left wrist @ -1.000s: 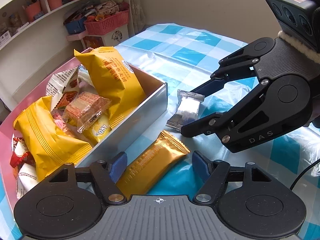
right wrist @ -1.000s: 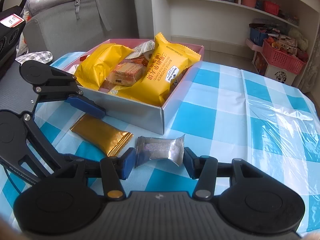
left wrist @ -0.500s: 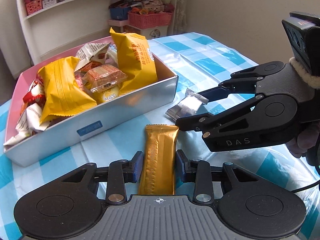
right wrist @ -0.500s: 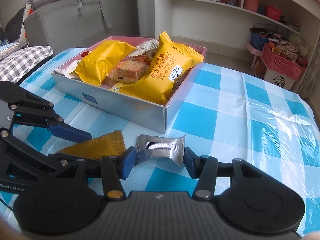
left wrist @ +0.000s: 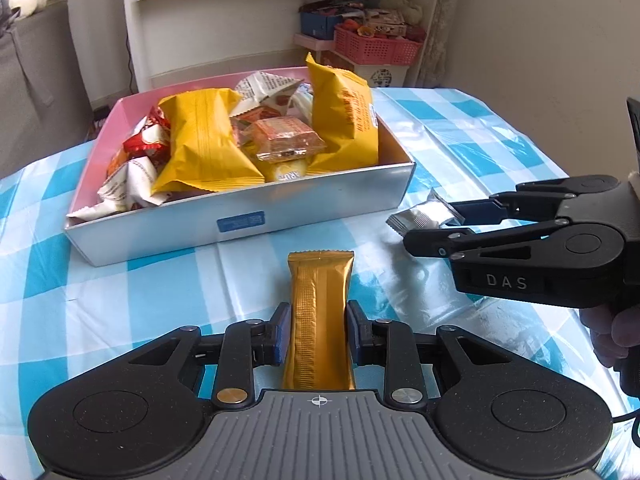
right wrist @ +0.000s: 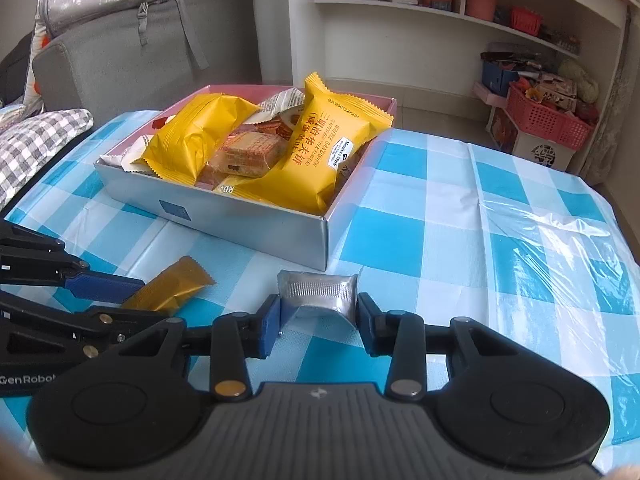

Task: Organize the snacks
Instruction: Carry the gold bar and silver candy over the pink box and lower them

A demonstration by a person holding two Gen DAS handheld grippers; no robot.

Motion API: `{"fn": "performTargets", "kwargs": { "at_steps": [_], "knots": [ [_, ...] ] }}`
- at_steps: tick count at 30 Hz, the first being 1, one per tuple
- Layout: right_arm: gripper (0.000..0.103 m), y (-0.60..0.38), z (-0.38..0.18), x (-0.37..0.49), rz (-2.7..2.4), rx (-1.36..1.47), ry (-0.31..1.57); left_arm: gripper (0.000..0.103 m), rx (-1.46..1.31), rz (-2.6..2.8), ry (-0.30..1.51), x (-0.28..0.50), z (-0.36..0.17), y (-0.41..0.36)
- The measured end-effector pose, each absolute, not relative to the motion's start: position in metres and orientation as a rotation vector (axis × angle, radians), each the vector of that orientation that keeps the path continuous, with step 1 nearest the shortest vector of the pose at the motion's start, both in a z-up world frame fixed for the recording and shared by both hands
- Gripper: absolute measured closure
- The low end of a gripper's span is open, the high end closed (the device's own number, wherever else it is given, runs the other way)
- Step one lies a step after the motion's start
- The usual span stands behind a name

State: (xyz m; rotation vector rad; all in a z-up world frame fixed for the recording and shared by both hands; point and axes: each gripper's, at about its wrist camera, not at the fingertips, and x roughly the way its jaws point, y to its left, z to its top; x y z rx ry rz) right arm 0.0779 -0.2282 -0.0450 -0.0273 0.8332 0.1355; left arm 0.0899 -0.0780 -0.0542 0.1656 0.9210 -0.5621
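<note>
Left tongs (left wrist: pixel 316 334) just closed, pads pressing gold bar (left wrist: pixel 318 312). Right tongs (right wrist: pixel 319 330) just closed on silver packet (right wrist: pixel 318 294). Both snacks on surface (right wrist: pixel 440 216) beside box (left wrist: pixel 240 224).

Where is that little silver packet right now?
The silver packet sits pinched between the right gripper's pads, on the checked tablecloth just in front of the snack box's near corner, right of the gold bar.

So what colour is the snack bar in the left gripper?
Gold snack bar, shown best in the left wrist view.
</note>
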Motion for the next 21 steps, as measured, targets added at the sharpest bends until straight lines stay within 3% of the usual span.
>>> {"fn": "performTargets", "kwargs": {
  "at_steps": [21],
  "knots": [
    [0.068, -0.214, 0.003, 0.092, 0.203, 0.152, 0.689, 0.076, 0.057, -0.408, 0.792, 0.126, 0.014, -0.022]
  ]
}}
